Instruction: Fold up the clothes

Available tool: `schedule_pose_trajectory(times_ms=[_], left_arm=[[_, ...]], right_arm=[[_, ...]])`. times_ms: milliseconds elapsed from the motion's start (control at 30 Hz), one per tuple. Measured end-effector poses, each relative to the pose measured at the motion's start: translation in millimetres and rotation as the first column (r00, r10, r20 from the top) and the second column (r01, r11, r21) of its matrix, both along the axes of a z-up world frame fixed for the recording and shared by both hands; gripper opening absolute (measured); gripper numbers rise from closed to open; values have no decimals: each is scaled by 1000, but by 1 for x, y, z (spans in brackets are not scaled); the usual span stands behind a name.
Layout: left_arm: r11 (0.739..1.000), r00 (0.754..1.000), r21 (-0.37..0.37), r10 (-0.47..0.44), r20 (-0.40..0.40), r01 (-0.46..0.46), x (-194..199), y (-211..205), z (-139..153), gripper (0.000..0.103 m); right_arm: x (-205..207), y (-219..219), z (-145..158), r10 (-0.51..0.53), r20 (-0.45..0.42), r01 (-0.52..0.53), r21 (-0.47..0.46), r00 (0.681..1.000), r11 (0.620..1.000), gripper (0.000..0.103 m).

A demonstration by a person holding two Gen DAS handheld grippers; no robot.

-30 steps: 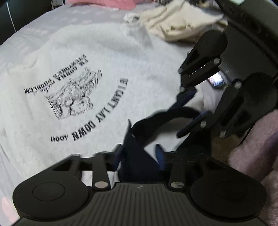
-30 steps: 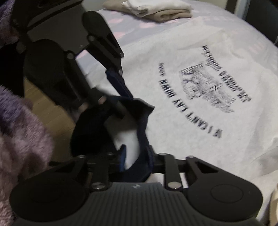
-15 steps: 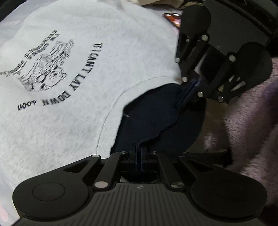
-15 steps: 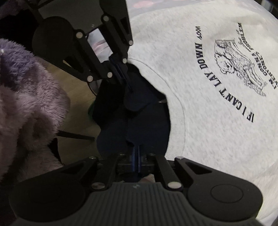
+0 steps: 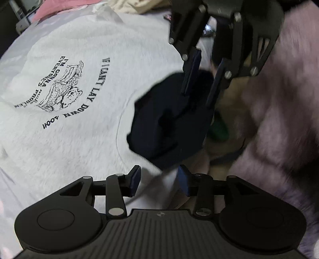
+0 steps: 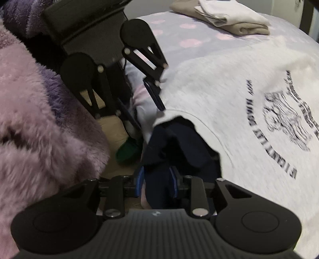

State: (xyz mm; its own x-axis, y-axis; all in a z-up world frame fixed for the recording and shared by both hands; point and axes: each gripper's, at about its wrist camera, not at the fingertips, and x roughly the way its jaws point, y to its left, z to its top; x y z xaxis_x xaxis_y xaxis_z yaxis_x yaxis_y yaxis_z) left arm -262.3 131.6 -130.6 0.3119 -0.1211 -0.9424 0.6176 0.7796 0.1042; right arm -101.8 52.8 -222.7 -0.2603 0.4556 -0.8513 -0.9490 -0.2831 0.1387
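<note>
Step in hand: I am letting go of the dark navy piece (image 5: pixel 171 121) at the neck of the grey sweatshirt (image 5: pixel 83 143); I judge the garment is laid out flat and the folding proper is about to begin.
Left gripper (image 5: pixel 158 180): my jaws are opening, pads apart with only grey fabric and bedding showing between them; the navy cloth lies just beyond the tips, not held.
Right gripper (image 6: pixel 157 184): my jaws are opening too, but navy cloth sits between the blue pads; through the blur I cannot be sure whether it touches them.
Where the sweatshirt is: spread print-side up on the bed (image 6: pixel 179 33), neck toward me at the edge, navy part bunched there.
Next move: I think I need to draw both grippers clear of the navy cloth, then take a side or sleeve to bring across the printed front.
Surface: lilac bedding with pink spots, soft and yielding.
Room: folded cream and tan clothes (image 6: pixel 225 18) lie at the far side; a fluffy purple sleeve (image 6: pixel 45 119) and wooden floor (image 6: pixel 117 125) sit beside the bed.
</note>
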Motion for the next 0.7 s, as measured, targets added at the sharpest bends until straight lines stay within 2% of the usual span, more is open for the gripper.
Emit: schedule_pose_trajectory(times_ms=[133,300,467,533,567,700], left_arm=[[999,999,42,-35,38,33,-3,-6,-7,39],[999,998,50,-24,65,21,1,-9,-9,39],[999,997,42,-16,80,13,4,-10,-10,39],[999,996,43,-21,87,18,3,-11,-9,39],[999,996,45,-25,90,21,2,-12,-10,39],[996,993,76,-58,103,50,-1,-15,-12,39]], right_arm=[[-11,19,-13,-49,68,50,-11,997,999,30],[-6,34,-21,-136,-41,135,-24,990,991,31],[-14,43,-37,-156,-23,154,-52,988,987,30],[-12,43,-38,-167,-53,165,-52,984,985,10],[-10,42,-36,-174,-71,171,-45,982,984,4],[2,32,-16,-234,-170,238,7,957,971,2]])
